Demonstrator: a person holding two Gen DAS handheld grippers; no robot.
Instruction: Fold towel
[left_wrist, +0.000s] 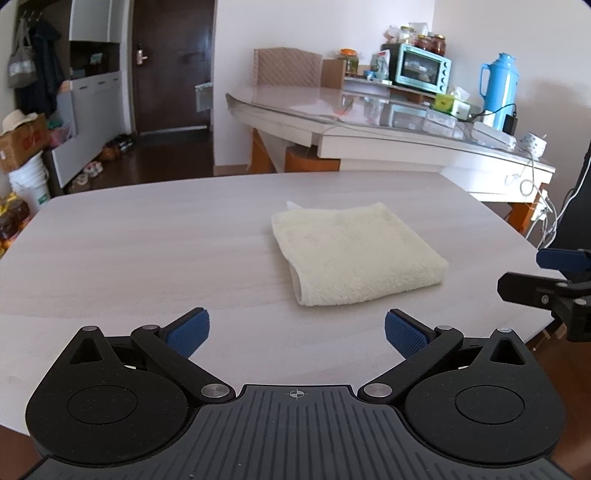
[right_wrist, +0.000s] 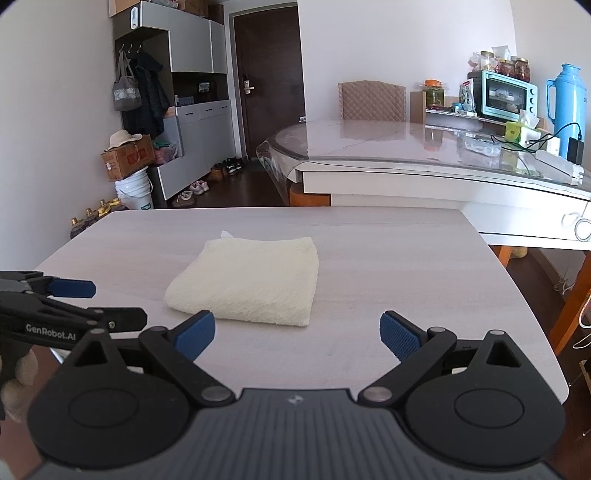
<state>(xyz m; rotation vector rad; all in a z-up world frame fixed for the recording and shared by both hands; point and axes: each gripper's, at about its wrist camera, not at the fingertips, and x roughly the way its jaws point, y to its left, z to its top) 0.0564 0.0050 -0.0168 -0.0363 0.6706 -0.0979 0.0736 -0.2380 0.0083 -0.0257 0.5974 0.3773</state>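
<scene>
A cream towel (left_wrist: 356, 254) lies folded into a small thick rectangle on the pale wood table (left_wrist: 129, 251); it also shows in the right wrist view (right_wrist: 251, 282). My left gripper (left_wrist: 297, 332) is open and empty, just short of the towel's near edge. My right gripper (right_wrist: 297, 334) is open and empty, also just short of the towel. The right gripper shows at the right edge of the left wrist view (left_wrist: 554, 280), and the left gripper shows at the left edge of the right wrist view (right_wrist: 66, 299), both beside the towel and apart from it.
A glass-topped dining table (right_wrist: 406, 147) stands behind with a teal oven (right_wrist: 506, 94), a blue thermos (right_wrist: 565, 107), cables and a chair (right_wrist: 371, 101). Cabinets, a box, a bucket and shoes are at the far left. The work table's right edge (right_wrist: 517, 295) is close.
</scene>
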